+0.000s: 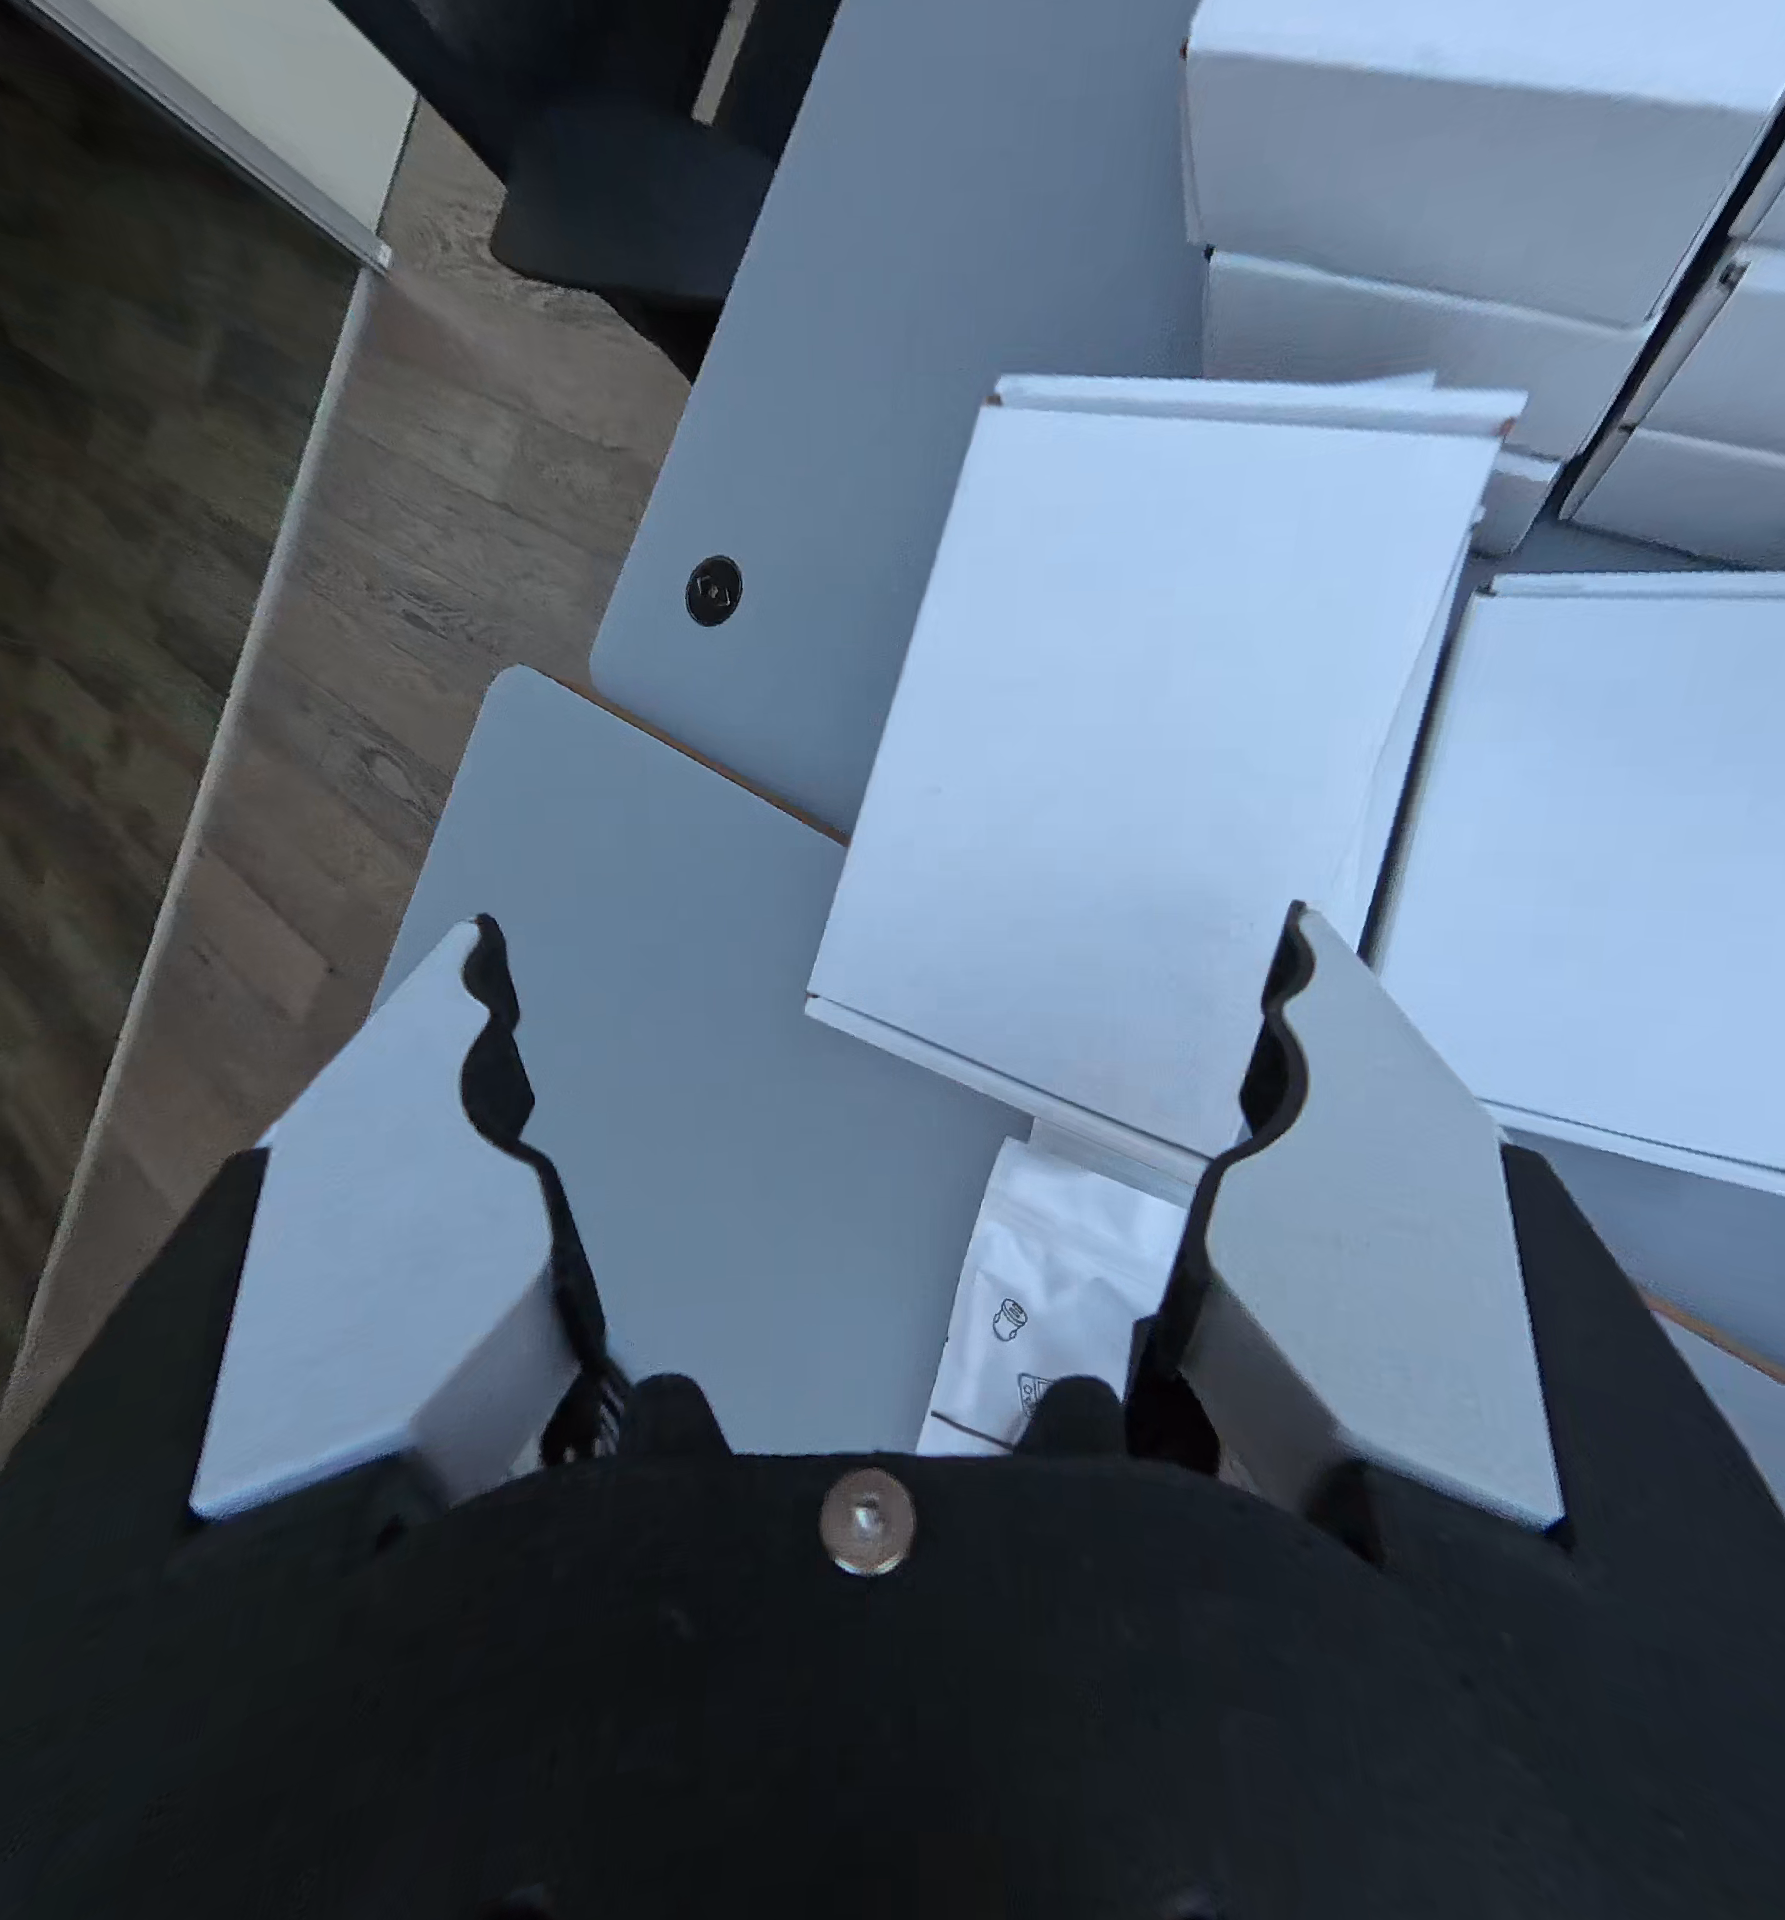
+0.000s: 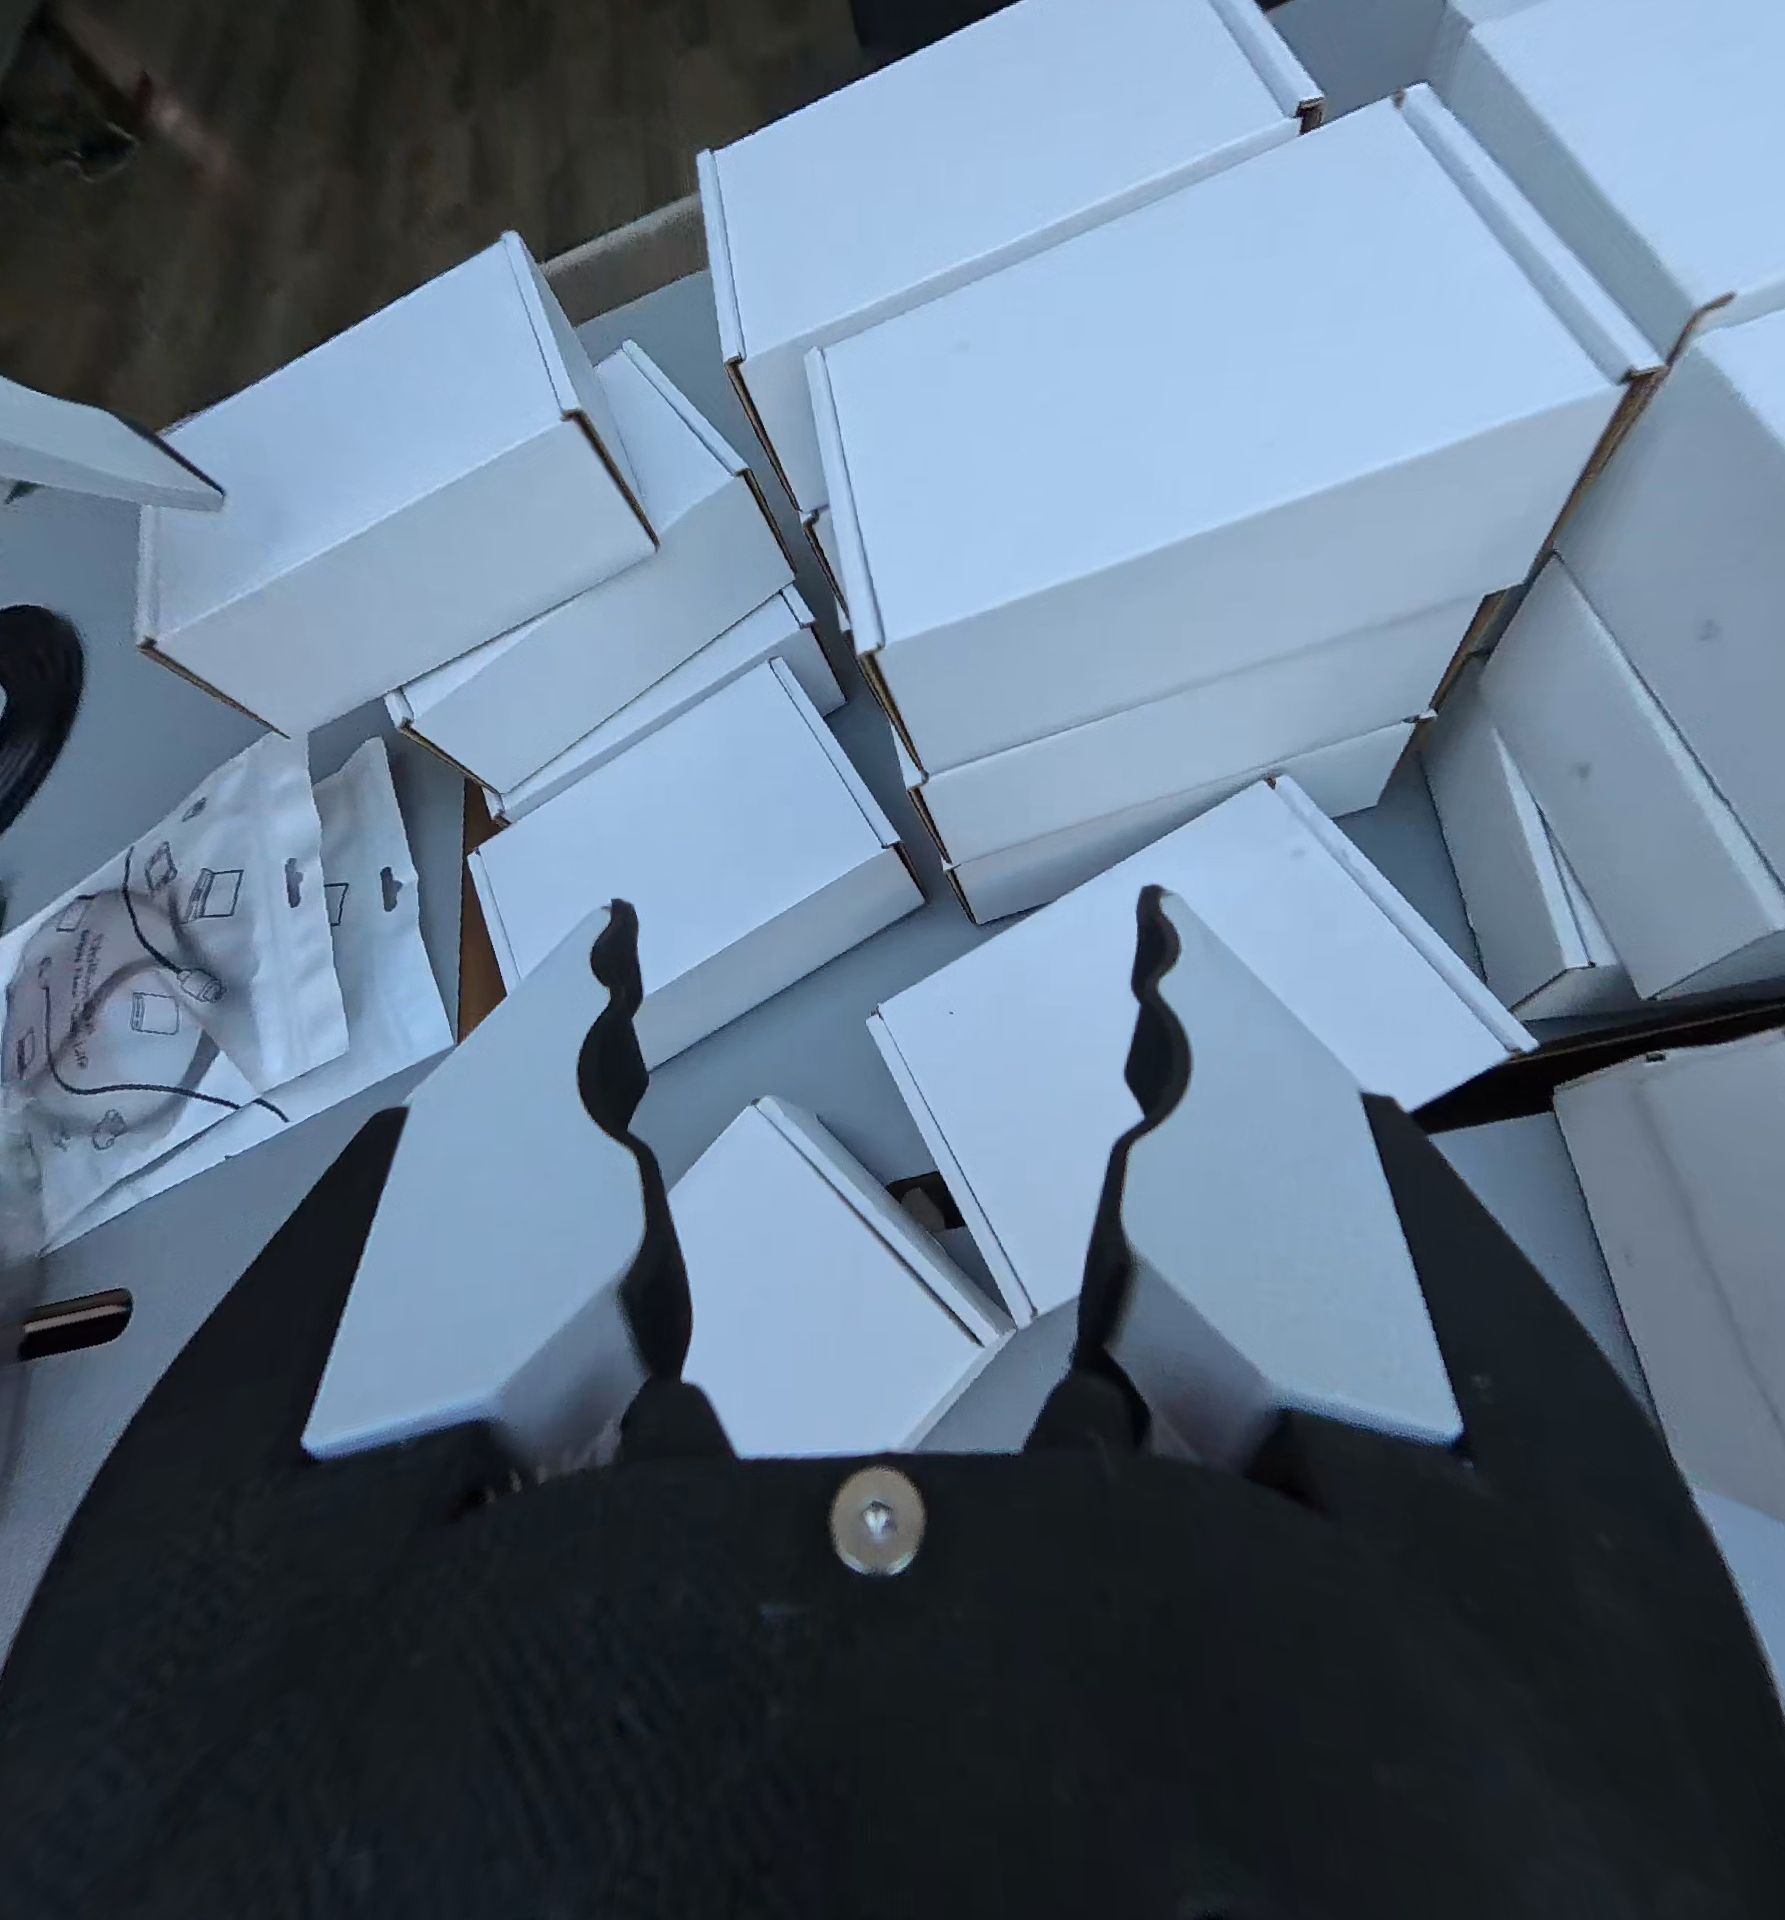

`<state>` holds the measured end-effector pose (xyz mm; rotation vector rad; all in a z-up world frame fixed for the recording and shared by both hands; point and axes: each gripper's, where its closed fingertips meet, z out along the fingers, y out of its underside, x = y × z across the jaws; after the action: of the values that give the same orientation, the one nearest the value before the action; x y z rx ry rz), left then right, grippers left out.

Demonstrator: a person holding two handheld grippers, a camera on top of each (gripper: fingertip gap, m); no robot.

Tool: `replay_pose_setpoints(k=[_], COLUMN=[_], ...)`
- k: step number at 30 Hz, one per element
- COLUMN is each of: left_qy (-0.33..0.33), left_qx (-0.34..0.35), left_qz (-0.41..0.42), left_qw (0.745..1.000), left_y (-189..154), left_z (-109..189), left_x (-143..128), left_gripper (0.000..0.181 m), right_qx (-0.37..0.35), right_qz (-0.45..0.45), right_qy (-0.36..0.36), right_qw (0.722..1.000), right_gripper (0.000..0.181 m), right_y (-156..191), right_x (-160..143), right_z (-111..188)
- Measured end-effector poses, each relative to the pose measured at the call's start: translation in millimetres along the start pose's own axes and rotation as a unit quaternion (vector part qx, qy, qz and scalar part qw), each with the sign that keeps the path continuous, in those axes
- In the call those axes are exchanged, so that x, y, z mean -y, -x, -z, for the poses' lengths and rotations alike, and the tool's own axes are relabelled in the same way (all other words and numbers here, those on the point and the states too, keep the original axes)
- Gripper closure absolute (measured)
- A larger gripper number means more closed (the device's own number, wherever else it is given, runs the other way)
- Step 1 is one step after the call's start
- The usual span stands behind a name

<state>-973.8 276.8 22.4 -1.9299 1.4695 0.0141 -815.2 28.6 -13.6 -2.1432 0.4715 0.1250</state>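
My left gripper [image 1: 888, 925] is open and empty above a grey table [image 1: 680, 1039]. A closed white cardboard box [image 1: 1127, 748] lies just ahead of it, its near edge between my fingertips. A white printed pouch [image 1: 1054, 1299] lies under that box, between the fingers. My right gripper [image 2: 886, 914] is open and empty above a pile of closed white cardboard boxes. A small white box [image 2: 815, 1278] sits between its fingers. Another box [image 2: 1210, 997] lies by the right finger, and one [image 2: 701, 852] just beyond the left fingertip.
More white boxes stack at the back right [image 1: 1439, 156] and right [image 1: 1636, 862] in the left view. A big stacked box [image 2: 1210, 436] rises ahead in the right view. A printed white pouch [image 2: 192, 956] and a black cable coil [image 2: 5, 727] lie at left. The wooden floor [image 1: 140, 623] is beyond the table's left edge.
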Motion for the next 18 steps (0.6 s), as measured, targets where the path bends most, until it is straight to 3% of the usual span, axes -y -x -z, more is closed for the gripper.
replay_pose_setpoints(k=[8,12,15,18], left_qy=[-0.022,-0.056,-0.024,0.032], left_qx=[-0.020,-0.093,-0.136,-0.149], left_qz=[0.008,0.016,0.005,-0.020], left_qw=[1.000,0.994,0.990,0.988], left_y=[0,-23,-38,-42], left_z=[-3,-12,-32,-54], left_x=[-10,-1,-11,-28], left_gripper=[0.043,0.035,0.027,0.023], right_qx=[-0.015,-0.022,-0.026,0.013], right_qz=[-0.013,-0.021,-0.051,-0.171], right_qy=[-0.009,-0.010,-0.015,-0.041], right_qw=[1.000,0.999,0.998,0.984], right_gripper=[0.087,0.087,0.087,0.087], right_y=[2,-6,-17,-25], right_x=[12,13,16,31], right_z=[-12,-11,-14,-25])
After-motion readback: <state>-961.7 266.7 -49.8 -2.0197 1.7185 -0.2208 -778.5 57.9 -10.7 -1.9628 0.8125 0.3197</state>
